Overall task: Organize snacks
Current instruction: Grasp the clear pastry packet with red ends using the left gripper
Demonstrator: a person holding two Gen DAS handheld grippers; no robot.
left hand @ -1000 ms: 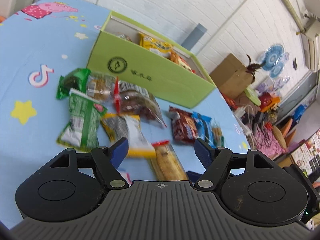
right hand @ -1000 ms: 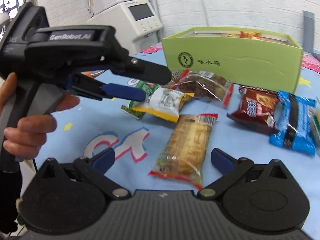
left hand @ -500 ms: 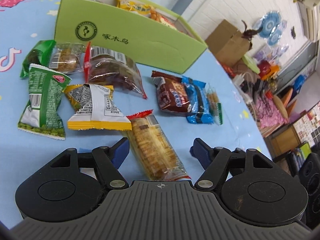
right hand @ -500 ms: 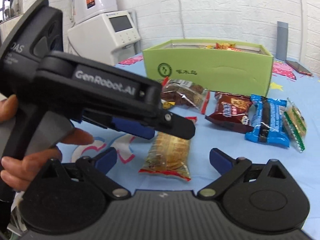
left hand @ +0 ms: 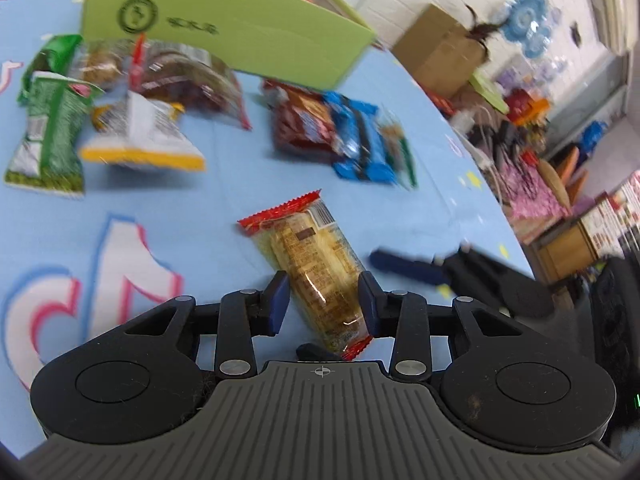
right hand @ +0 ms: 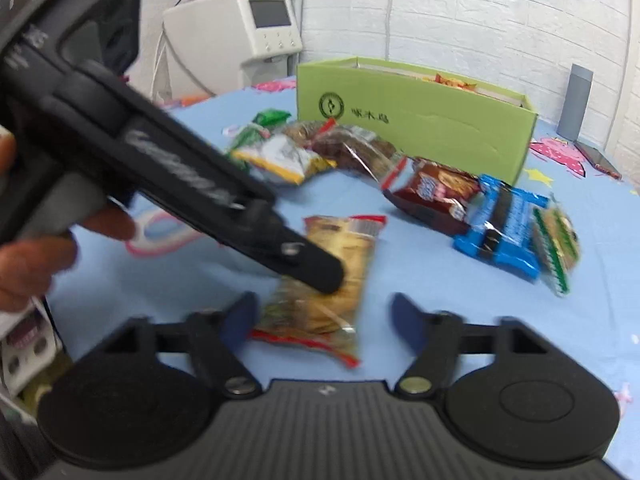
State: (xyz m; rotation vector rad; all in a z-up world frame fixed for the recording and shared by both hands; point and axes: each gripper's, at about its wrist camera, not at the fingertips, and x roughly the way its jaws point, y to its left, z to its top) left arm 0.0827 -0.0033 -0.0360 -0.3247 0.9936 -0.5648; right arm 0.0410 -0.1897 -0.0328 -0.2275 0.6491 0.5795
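Left wrist view: closing left tool point(left hand: 322, 304) apparently pinches a crinkly, clear oblong cracker packet point(left hand: 310, 264); right tool point(right hand: 324, 316) closing, empty.

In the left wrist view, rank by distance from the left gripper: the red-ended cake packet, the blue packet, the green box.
1. Red-ended cake packet: between the closing jaws of the left gripper.
2. Blue packet: mid-table, up and right.
3. Green box: farthest, at the table's back.

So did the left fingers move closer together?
Yes. The left gripper is closing; its fingers now hug the cake pack on the blue cloth.
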